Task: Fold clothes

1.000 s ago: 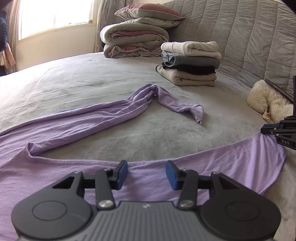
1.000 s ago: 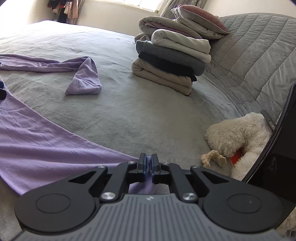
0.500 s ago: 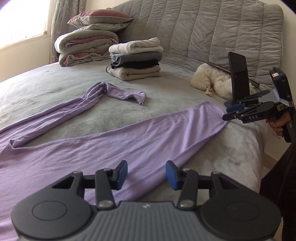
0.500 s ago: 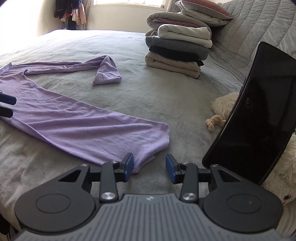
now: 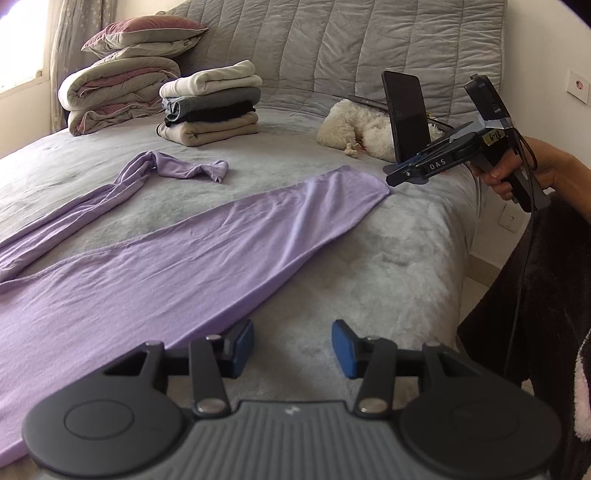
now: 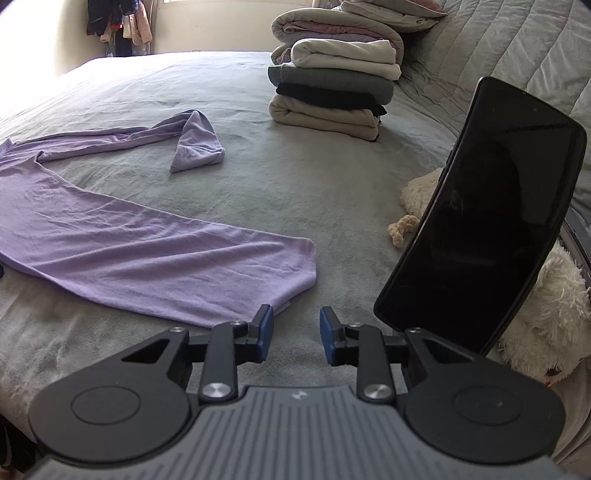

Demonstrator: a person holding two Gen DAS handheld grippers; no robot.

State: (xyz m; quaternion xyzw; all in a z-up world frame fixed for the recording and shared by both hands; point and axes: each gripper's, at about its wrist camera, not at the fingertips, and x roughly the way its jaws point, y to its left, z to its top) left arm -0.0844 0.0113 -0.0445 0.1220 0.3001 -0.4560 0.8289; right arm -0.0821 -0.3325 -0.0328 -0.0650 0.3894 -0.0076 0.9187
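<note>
A grey bed cover (image 5: pixel 369 266) fills both views, backed by a quilted headboard (image 5: pixel 332 48). On it lies one lilac garment (image 5: pixel 155 273), spread flat and long, its near hem corner just ahead of my right gripper (image 6: pixel 296 330) and its lower edge just beside my left gripper (image 5: pixel 293 347); one narrow part (image 6: pixel 110 138) trails off and doubles back, crumpled at its end. Both my grippers stand with jaws parted and hold nothing; neither pad touches cloth. Count: one lilac garment, one stack (image 5: pixel 210 103) of four folded pieces, one rolled duvet (image 5: pixel 118 96) carrying two pillows (image 5: pixel 144 35), one white plush toy (image 5: pixel 358 127), one dark phone (image 6: pixel 487 214) mounted on my right tool. Hazards, as I judge them: the thin knit may bunch if I pinch one layer only, since the grey cover beneath is soft and could be caught with it; the crumpled narrow part may fold in twisted; the hem corner lies near the bed's edge, so a drag could pull cloth over the side; the plush toy sits near my right gripper's path.
</note>
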